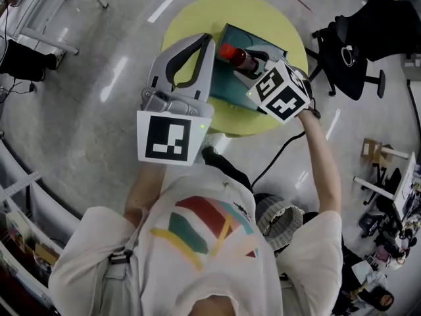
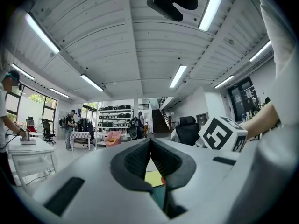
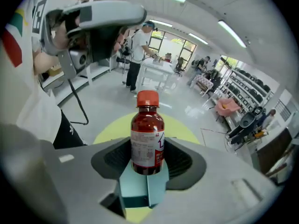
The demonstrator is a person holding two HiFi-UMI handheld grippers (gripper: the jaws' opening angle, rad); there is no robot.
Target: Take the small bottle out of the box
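The small bottle [image 1: 235, 56], dark red-brown with a red cap and a white label, is clamped at its lower body by my right gripper [image 1: 253, 63]. In the right gripper view the bottle [image 3: 147, 134] stands upright between the dark pads [image 3: 180, 160], lifted above the open teal box [image 3: 140, 185]. The teal box [image 1: 230, 87] sits on the round yellow table [image 1: 197, 18]. My left gripper [image 1: 209, 39] hovers by the box's left side, its tips touching and nothing between them. In its own view the left gripper [image 2: 150, 143] points level over the table.
A black office chair [image 1: 355, 51] stands right of the table. A black cable [image 1: 276, 157] trails across the grey floor. White desks [image 1: 39, 18] fill the upper left, cluttered shelves [image 1: 388, 196] the right. A person [image 3: 140, 50] stands at a far white table.
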